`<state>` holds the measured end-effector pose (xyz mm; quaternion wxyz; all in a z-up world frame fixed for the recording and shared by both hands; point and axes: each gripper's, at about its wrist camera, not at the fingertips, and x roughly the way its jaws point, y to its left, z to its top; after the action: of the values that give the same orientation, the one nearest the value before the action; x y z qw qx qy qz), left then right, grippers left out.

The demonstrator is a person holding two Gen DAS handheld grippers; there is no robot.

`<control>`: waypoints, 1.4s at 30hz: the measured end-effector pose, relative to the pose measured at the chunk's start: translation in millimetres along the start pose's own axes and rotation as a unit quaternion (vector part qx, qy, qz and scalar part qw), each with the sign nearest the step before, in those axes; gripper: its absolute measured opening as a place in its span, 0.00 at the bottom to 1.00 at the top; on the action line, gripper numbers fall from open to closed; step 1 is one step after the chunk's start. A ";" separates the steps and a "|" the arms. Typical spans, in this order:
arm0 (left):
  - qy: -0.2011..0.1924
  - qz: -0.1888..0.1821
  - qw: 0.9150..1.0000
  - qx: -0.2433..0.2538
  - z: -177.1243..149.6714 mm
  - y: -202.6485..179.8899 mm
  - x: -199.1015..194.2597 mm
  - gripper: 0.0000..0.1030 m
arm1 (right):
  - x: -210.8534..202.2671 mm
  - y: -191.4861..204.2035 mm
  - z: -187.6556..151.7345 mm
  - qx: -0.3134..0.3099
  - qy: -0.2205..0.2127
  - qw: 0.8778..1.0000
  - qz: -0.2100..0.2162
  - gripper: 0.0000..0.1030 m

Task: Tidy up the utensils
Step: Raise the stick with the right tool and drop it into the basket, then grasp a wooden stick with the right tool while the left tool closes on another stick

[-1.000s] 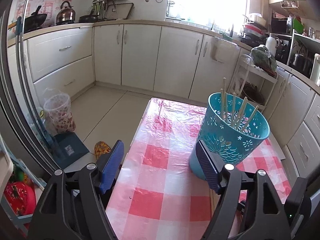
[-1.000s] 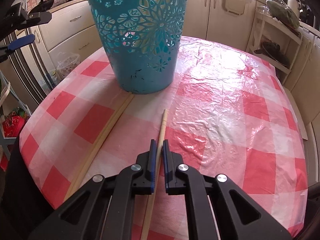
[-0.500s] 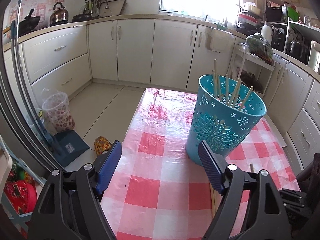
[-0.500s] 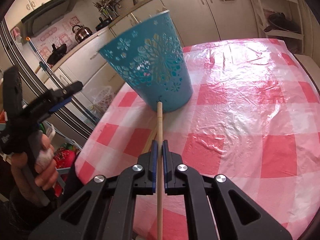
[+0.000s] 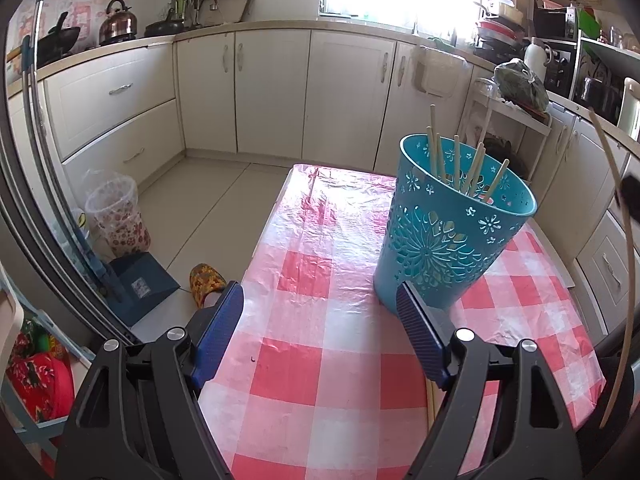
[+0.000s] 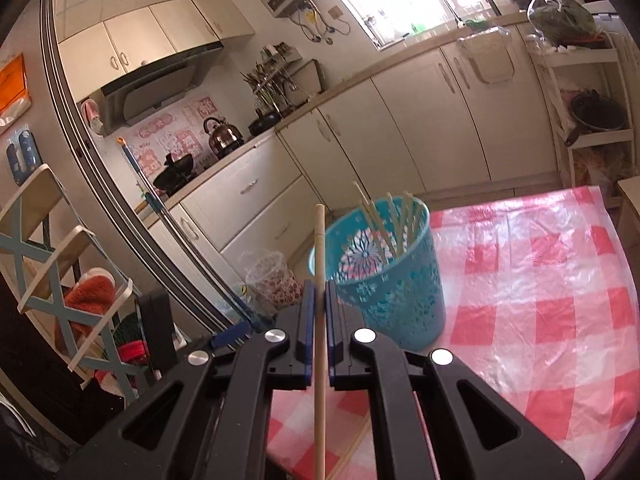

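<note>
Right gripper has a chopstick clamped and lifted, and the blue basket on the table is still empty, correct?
Not quite. The right gripper does clamp a chopstick, but the blue basket is not empty: several chopsticks already stand in it. The left wrist view shows this.

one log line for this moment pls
right claw: shut on chopstick, above table | left claw: open, empty | teal basket: upright, holds chopsticks
</note>
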<state>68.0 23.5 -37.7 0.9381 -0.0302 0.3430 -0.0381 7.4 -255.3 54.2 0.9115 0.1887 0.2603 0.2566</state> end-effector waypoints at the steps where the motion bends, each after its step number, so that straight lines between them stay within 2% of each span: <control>1: 0.000 0.000 1.000 0.000 -0.3 0.1 -0.4 0.73 | 3.3 3.8 11.5 -0.005 -0.011 1.000 -0.001 0.06; 5: 0.000 -0.002 1.000 0.001 -3.3 -1.3 -1.8 0.73 | 19.9 15.5 52.2 -0.020 -0.060 0.998 -0.014 0.06; 8: 0.003 -0.003 1.000 0.001 -6.5 -1.6 -0.7 0.74 | 44.9 19.1 76.0 -0.025 -0.100 0.994 -0.047 0.06; 10: 0.006 -0.003 1.000 0.000 -9.0 -0.8 1.2 0.74 | 63.5 18.9 86.1 -0.032 -0.125 0.988 -0.085 0.06; 13: 0.011 -0.004 1.000 -0.006 -11.1 1.9 4.9 0.74 | 84.9 12.9 89.0 -0.041 -0.142 0.980 -0.130 0.06; 16: 0.013 -0.003 1.000 -0.010 -12.5 5.2 8.1 0.75 | 105.1 5.6 82.2 -0.051 -0.139 0.974 -0.169 0.06; 19: 0.014 -0.003 1.000 -0.013 -13.5 7.3 9.5 0.75 | 114.2 -1.6 72.6 -0.051 -0.125 0.973 -0.187 0.06; 30: 0.014 -0.003 1.000 -0.010 -13.3 4.9 8.1 0.76 | 121.8 -3.1 55.6 -0.064 -0.090 0.974 -0.198 0.06; 32: 0.013 -0.001 1.000 -0.009 -13.4 4.4 6.1 0.76 | 117.7 -1.1 52.6 -0.064 -0.085 0.974 -0.198 0.07; 34: 0.013 0.001 1.000 -0.010 -13.5 5.5 3.9 0.77 | 111.6 3.5 49.5 -0.066 -0.087 0.975 -0.195 0.13; 38: 0.015 0.007 1.000 -0.015 -15.8 10.3 -0.2 0.79 | 77.0 17.2 36.7 -0.071 -0.097 0.974 -0.189 0.17; 40: 0.019 0.010 1.000 -0.020 -18.5 13.8 -1.3 0.79 | 55.7 22.9 18.9 -0.070 -0.094 0.975 -0.186 0.19; 42: 0.024 0.013 0.999 -0.023 -21.6 16.2 -1.6 0.79 | 44.6 24.8 -5.6 -0.071 -0.071 0.977 -0.190 0.20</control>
<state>53.7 39.2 -54.4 0.9289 -0.0466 0.3669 -0.0185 27.8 -209.1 44.7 0.9708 0.0885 0.2068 0.0830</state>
